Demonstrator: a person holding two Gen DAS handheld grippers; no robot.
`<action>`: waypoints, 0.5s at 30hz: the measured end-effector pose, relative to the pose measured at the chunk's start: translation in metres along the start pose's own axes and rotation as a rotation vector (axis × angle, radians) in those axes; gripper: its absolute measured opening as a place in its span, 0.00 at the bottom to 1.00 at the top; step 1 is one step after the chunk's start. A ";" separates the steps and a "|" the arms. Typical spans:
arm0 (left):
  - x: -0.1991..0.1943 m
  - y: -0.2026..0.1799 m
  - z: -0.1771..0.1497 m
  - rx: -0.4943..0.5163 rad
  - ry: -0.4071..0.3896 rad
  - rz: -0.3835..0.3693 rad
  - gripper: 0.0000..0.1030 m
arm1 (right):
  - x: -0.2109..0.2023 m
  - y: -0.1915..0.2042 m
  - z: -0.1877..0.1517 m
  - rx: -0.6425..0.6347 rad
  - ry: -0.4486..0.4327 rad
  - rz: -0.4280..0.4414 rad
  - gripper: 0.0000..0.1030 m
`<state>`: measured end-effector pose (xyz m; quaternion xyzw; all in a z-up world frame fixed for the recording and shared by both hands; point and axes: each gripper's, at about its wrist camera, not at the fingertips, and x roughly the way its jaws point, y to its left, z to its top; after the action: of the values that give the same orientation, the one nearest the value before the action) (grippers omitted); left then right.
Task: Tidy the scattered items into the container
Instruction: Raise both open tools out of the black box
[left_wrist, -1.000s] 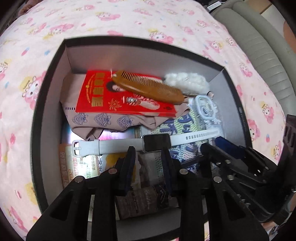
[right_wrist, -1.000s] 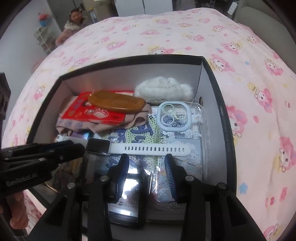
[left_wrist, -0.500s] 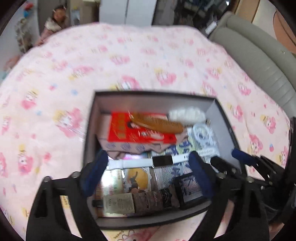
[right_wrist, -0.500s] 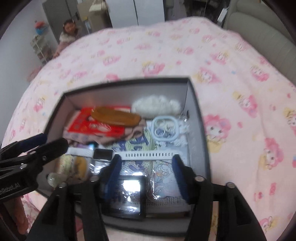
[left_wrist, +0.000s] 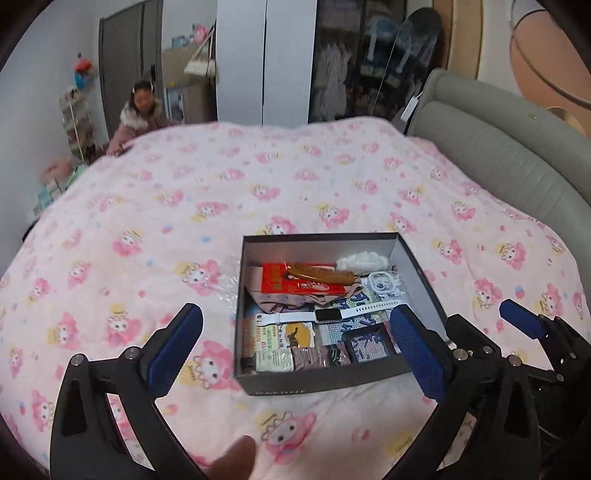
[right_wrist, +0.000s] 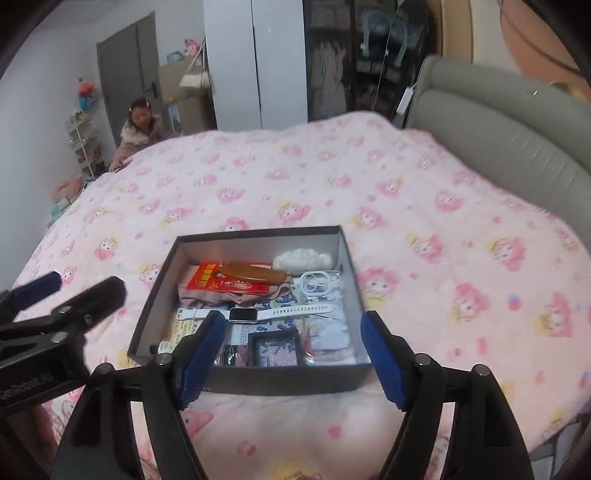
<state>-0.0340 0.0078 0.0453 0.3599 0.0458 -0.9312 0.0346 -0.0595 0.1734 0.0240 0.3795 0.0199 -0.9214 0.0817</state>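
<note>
A dark grey box (left_wrist: 317, 384) sits on the pink cartoon-print bedspread (left_wrist: 147, 229). Inside lie a white smartwatch (left_wrist: 325, 315), a wooden comb (left_wrist: 321, 275) on a red packet (left_wrist: 288, 286), a white fluffy ball (left_wrist: 362, 261), a clear phone case (left_wrist: 384, 282), a black-framed item (left_wrist: 367, 345) and several packets. My left gripper (left_wrist: 295, 319) hangs open above the box's near side, nothing between its blue pads. My right gripper (right_wrist: 293, 321) is also open and empty over the near wall (right_wrist: 280, 380). Each gripper shows in the other's view: the right (left_wrist: 484, 314), the left (right_wrist: 85, 282).
A grey padded headboard (left_wrist: 498, 158) runs along the bed's right side. A person (left_wrist: 138, 114) crouches at the bed's far left corner, by shelves and a wardrobe. A crumple of clear plastic (left_wrist: 221, 273) lies left of the box. A fingertip (left_wrist: 236, 458) shows at the bottom edge.
Both grippers have risen and drawn back from inside the box, and their jaws have spread wide. The whole bed and the room beyond now show. The items in the box stayed put.
</note>
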 end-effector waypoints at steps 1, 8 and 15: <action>-0.008 0.000 -0.003 0.006 -0.006 0.000 0.99 | -0.008 0.000 -0.003 0.003 -0.004 0.000 0.72; -0.051 0.003 -0.042 0.023 -0.031 -0.027 0.99 | -0.044 0.007 -0.031 0.007 -0.009 -0.019 0.72; -0.067 0.014 -0.061 0.013 -0.022 -0.041 0.99 | -0.064 0.012 -0.057 0.036 -0.015 -0.014 0.72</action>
<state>0.0572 0.0028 0.0449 0.3490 0.0467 -0.9359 0.0139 0.0270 0.1759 0.0282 0.3737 0.0055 -0.9250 0.0686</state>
